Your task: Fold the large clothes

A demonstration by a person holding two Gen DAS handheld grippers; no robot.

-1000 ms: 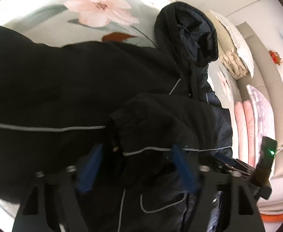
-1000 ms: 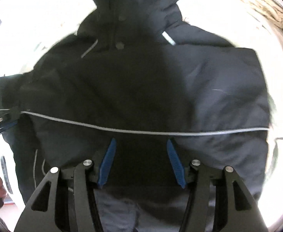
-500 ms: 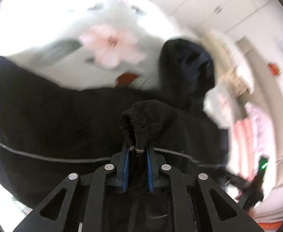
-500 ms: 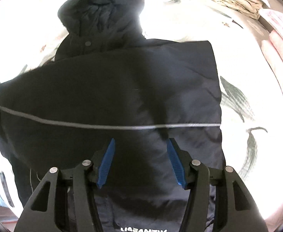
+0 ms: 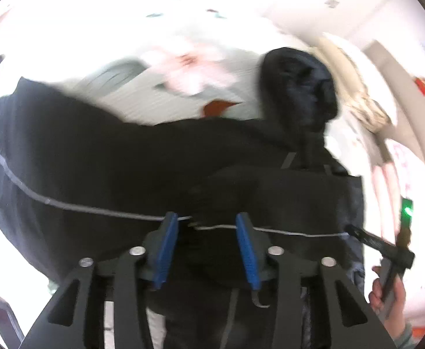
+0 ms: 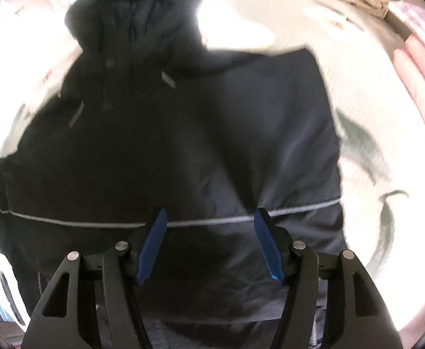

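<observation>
A black hooded jacket [image 6: 183, 151] lies spread flat on the floral bedsheet [image 5: 142, 99], with its hood [image 6: 134, 14] at the far end of the garment in both views. A thin grey piping line [image 6: 75, 222] crosses the jacket's body from side to side. A sleeve [image 5: 270, 192] lies folded across the jacket's front, its cuff end just beyond the left gripper [image 5: 208, 218]. The left gripper's jaws have just been opening; they stand spread above the jacket with nothing pinched between the blue pads [image 5: 166, 250]. The right gripper [image 6: 209, 218] also has its jaws spread, having just widened slightly, and hovers over the jacket's lower body at the piping line, gripping nothing. In the left view the right gripper appears beside the jacket's right edge, held by a hand [image 5: 389, 299]. Folded bedding [image 5: 366, 107] lies beyond the hood. Both views are blurred.
</observation>
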